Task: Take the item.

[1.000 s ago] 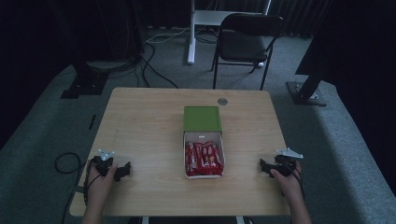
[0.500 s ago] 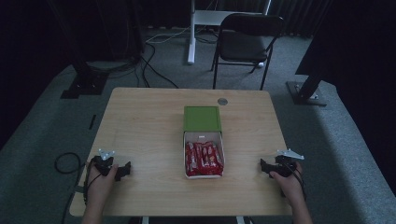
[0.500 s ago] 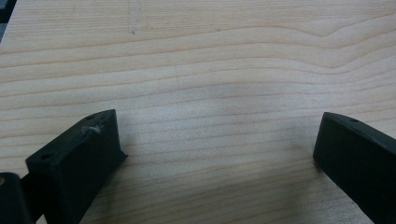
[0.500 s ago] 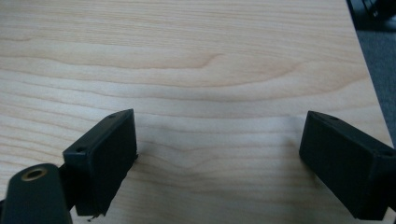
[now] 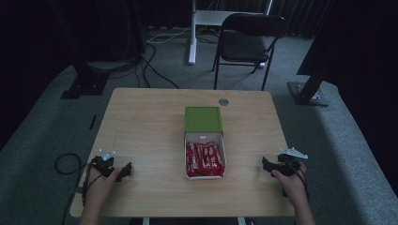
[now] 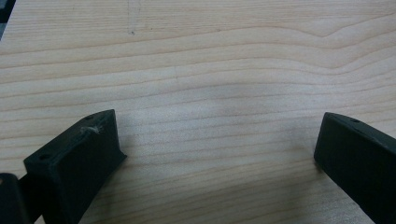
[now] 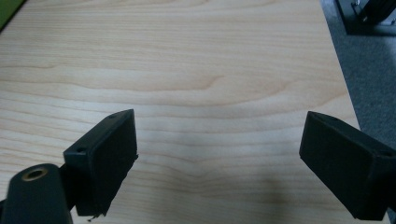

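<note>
Both claws, left (image 5: 126, 171) and right (image 5: 265, 165), are held apart at the frame's lower corners, the white box of red-wrapped bars (image 5: 205, 159) at centre judged untouched.

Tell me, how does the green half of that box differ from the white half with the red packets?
The green lid is closed-looking, flat and plain on top, lying farther from the person. The white tray is open and holds red packets, lying nearer the person. The lid looks shorter than the tray. Both sit end to end on the wooden table, midway between the grippers.
</note>
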`<state>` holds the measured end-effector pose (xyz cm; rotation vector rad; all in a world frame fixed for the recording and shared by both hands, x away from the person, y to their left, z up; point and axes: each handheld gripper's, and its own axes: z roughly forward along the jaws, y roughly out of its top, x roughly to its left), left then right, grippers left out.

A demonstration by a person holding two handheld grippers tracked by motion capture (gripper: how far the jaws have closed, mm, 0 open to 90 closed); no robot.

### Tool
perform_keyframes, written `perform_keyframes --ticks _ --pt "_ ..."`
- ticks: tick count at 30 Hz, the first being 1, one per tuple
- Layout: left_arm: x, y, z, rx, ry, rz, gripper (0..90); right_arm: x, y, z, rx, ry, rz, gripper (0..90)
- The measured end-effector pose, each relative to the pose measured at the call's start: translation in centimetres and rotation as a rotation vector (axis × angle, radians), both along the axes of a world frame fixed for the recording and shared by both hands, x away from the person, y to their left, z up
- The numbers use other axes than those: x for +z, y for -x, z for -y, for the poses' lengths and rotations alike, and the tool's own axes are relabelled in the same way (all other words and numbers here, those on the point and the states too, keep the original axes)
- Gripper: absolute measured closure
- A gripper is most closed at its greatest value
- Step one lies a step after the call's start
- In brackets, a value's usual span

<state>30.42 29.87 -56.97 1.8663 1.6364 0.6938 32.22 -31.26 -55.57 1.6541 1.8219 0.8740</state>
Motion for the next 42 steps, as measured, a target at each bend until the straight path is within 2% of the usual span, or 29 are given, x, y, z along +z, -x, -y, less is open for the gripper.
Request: perform_keyframes --ticks 8,11,16,19,24,27,36,42 --pt "0.0 0.0 0.0 0.000 0.000 -0.001 1.0 1.2 -0.1 -1.1 -0.005 -0.006 0.028 10.9" --pt "0.0 0.0 0.0 0.000 0.000 -0.001 1.0 1.9 -0.1 -1.6 0.009 -0.029 0.043 11.0" --pt "0.0 0.0 0.0 -0.001 0.000 -0.001 1.0 3.0 0.0 -2.4 0.024 -0.022 0.067 12.1" --pt "0.0 0.0 0.0 0.000 0.000 -0.001 1.0 3.9 0.1 -3.0 0.033 -0.052 0.087 12.1" --pt "0.0 0.0 0.0 0.000 0.000 -0.001 1.0 5.4 0.3 -4.1 0.058 -0.027 0.117 12.1" --pt "0.0 0.0 0.0 0.000 0.000 -0.001 1.0 6.1 0.4 -4.7 0.070 -0.032 0.132 12.1" --pt "0.0 0.0 0.0 0.000 0.000 0.000 1.0 8.6 0.8 -8.3 0.165 -0.069 0.176 12.0" --pt "0.0 0.0 0.0 0.000 0.000 0.000 1.0 9.5 0.8 -11.2 0.237 -0.088 0.189 12.1"
